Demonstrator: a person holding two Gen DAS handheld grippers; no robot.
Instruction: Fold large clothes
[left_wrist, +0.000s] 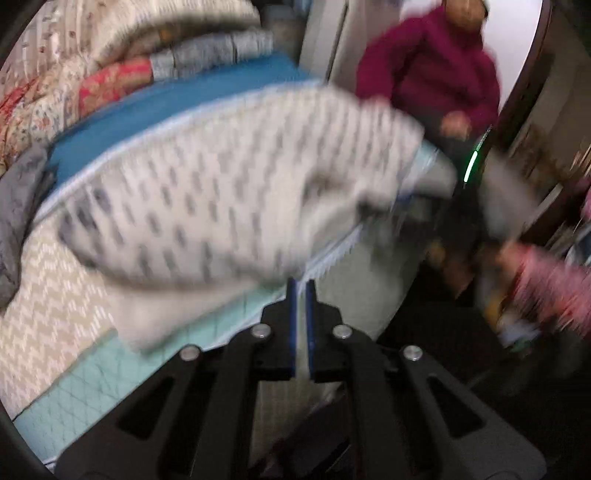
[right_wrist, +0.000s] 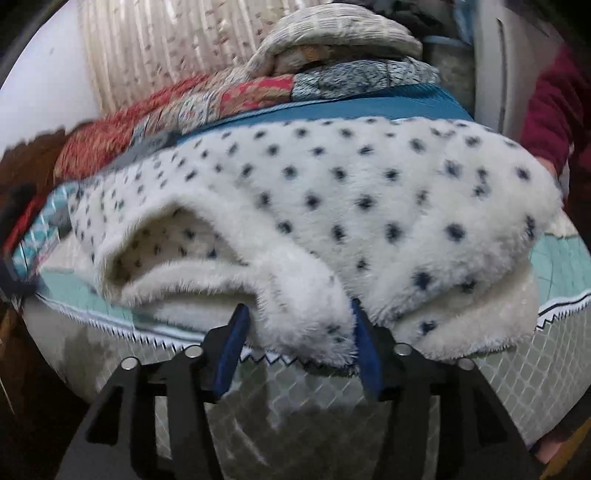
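A white fleece garment with dark dots (right_wrist: 332, 206) lies bunched at the near edge of the bed (right_wrist: 561, 258). My right gripper (right_wrist: 301, 321) is open, its blue pads on either side of a fold of the fleece at the bed's edge. In the blurred left wrist view the same garment (left_wrist: 221, 184) hangs above the bed (left_wrist: 62, 295). My left gripper (left_wrist: 301, 291) has its blue pads almost together just below the garment's edge; whether cloth is pinched between them is not clear.
Folded quilts and pillows (right_wrist: 258, 85) are piled at the back of the bed on a blue sheet (right_wrist: 369, 103). A person in a maroon top (left_wrist: 432, 70) sits to the right beside the bed. A grey cloth (left_wrist: 18, 206) lies at the left.
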